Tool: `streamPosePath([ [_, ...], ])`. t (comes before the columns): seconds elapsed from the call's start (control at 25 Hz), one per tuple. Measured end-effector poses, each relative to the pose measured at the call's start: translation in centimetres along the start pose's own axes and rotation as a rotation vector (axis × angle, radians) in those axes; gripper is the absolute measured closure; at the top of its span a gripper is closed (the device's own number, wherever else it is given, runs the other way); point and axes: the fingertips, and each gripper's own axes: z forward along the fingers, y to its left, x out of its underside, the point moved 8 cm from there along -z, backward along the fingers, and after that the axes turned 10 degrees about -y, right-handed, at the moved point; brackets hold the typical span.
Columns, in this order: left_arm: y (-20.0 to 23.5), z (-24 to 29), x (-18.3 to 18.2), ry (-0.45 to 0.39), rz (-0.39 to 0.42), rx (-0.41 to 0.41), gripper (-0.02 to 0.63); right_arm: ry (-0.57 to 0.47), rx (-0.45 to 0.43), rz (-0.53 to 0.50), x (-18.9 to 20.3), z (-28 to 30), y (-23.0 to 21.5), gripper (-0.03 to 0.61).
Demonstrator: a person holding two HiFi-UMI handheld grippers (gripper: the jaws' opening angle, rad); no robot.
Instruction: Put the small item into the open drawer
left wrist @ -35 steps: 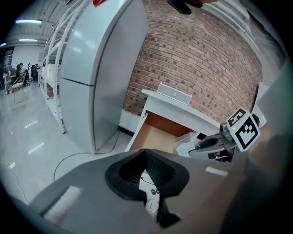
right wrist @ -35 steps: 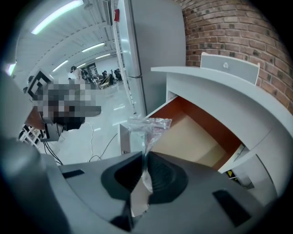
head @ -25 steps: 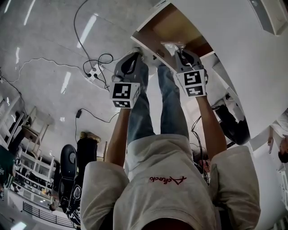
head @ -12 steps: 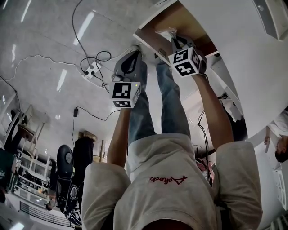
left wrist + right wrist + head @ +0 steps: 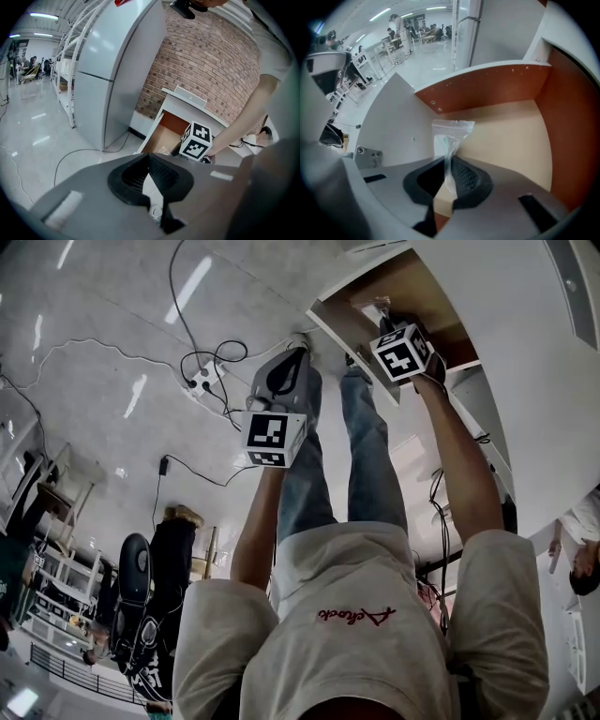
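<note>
The small item is a clear plastic bag (image 5: 449, 136), and my right gripper (image 5: 447, 180) is shut on it, the bag standing up past the pads. It hangs over the wooden floor of the open drawer (image 5: 511, 140), inside the drawer's walls. From the head view, the right gripper (image 5: 382, 317) reaches into the open drawer (image 5: 412, 282) with the bag (image 5: 379, 304) at its tip. My left gripper (image 5: 298, 352) hovers to the left of the drawer, over the floor. Its jaws (image 5: 149, 159) are shut with nothing in them. The left gripper view shows the drawer (image 5: 161, 136) ahead.
A power strip with cables (image 5: 202, 381) lies on the glossy floor left of the drawer. A tall grey cabinet (image 5: 117, 70) and a brick wall (image 5: 211, 61) stand beside and behind the drawer unit. The person's legs (image 5: 366, 456) stand close to the drawer front.
My right gripper has moved forward with the bag, from the drawer's front edge to over its inside. The left gripper has kept its place beside it.
</note>
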Motion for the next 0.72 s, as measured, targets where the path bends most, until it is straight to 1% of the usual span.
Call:
streamPosePath([
  [0.12, 0.5, -0.1, 0.0, -0.003, -0.003, -0.006, 0.604, 0.026, -0.005, 0.036, 0.4, 1.0, -0.1, 0.548],
  [0.36, 0.8, -0.4, -0.1, -0.007, -0.009, -0.01, 0.604, 0.006, -0.016, 0.068, -0.1, 1.2, 0.0, 0.548],
  [0.4, 0.8, -0.4, 0.0, -0.007, -0.01, -0.01, 0.604, 0.001, -0.019, 0.075, -0.1, 1.3, 0.1, 0.54],
  [0.48, 0.7, -0.4, 0.0, -0.006, -0.011, -0.008, 0.604, -0.009, -0.018, 0.084, -0.4, 1.3, 0.1, 0.462],
  [0.52, 0.7, -0.4, 0.0, -0.006, -0.011, -0.006, 0.604, -0.014, -0.016, 0.086, -0.5, 1.3, 0.0, 0.446],
  [0.64, 0.6, -0.4, -0.2, -0.008, -0.007, -0.004, 0.604, -0.035, -0.007, 0.088, -0.7, 0.9, -0.1, 0.436],
  [0.72, 0.5, -0.4, -0.1, -0.011, -0.004, -0.003, 0.604, -0.061, 0.02, 0.081, -0.8, 0.5, -0.2, 0.436],
])
